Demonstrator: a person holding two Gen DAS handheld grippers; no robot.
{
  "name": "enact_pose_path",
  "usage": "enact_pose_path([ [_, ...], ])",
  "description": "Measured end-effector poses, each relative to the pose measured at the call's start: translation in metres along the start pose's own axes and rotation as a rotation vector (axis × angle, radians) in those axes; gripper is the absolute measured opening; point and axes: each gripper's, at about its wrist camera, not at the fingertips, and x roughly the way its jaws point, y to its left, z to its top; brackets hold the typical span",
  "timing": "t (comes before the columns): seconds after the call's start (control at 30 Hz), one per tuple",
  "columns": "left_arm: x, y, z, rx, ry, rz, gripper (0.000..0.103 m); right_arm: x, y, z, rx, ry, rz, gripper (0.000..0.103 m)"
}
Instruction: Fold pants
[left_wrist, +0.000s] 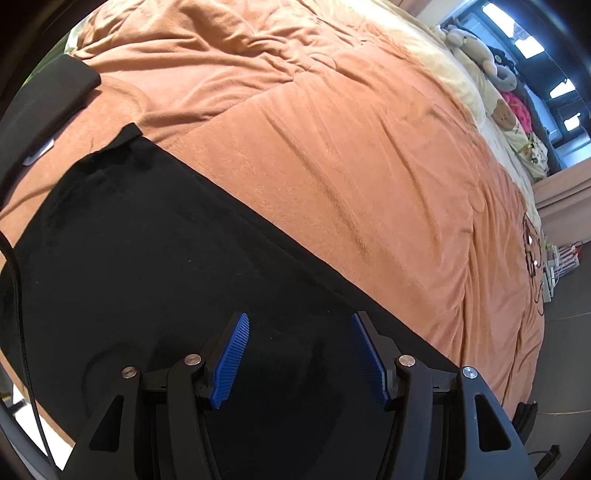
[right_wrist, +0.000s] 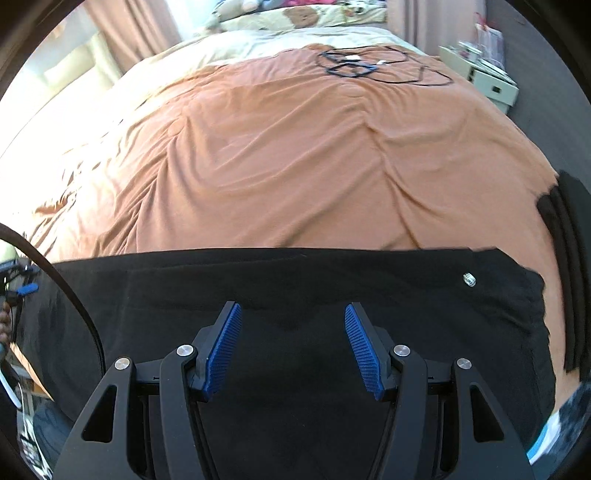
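Fingers (left_wrist: 231, 358) of the left gripper (left_wrist: 300, 325) spread wide, blue ribbed pads facing each other, nothing between them, hovering over black cloth. Same with the right gripper (right_wrist: 293, 314): fingers (right_wrist: 223, 350) parted wide and empty, angled down at the dark fabric beneath.

Pants (right_wrist: 295, 288), black, spread flat across the near part of the bed, straight far edge running across the right wrist view, a small pale tag or button (right_wrist: 469, 279) near the right-hand end. Seen from the left wrist as a broad dark sheet (left_wrist: 155, 258) with its edge running diagonally. Second piece of black fabric (left_wrist: 48, 99) lying apart at upper left of that view; another dark strip (right_wrist: 565, 266) at the right rim of the right wrist view.

Orange blanket (left_wrist: 332, 147) rumpled over the bed, cream sheet beyond it. Black cable (right_wrist: 369, 68) looped on the far part of the blanket. Plush toys (left_wrist: 476, 48) and printed pillows at the bed's head, curtains and window behind.
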Motion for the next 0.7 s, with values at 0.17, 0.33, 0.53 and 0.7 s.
enact_pose_path([
  [0.17,0.017,-0.006,0.005,-0.002,0.023,0.023,0.060,0.019,0.016,0.011,-0.058,0.021,0.006,0.057],
  [0.33,0.035,-0.008,0.009,-0.011,0.047,0.050,0.060,0.041,0.035,0.021,-0.118,0.044,0.026,0.057],
  [0.53,0.051,-0.007,0.014,-0.060,0.081,0.070,0.060,0.071,0.059,0.033,-0.208,0.088,0.098,0.057],
  [0.7,0.055,-0.005,0.017,-0.080,0.093,0.071,0.060,0.089,0.080,0.042,-0.324,0.098,0.163,0.057],
])
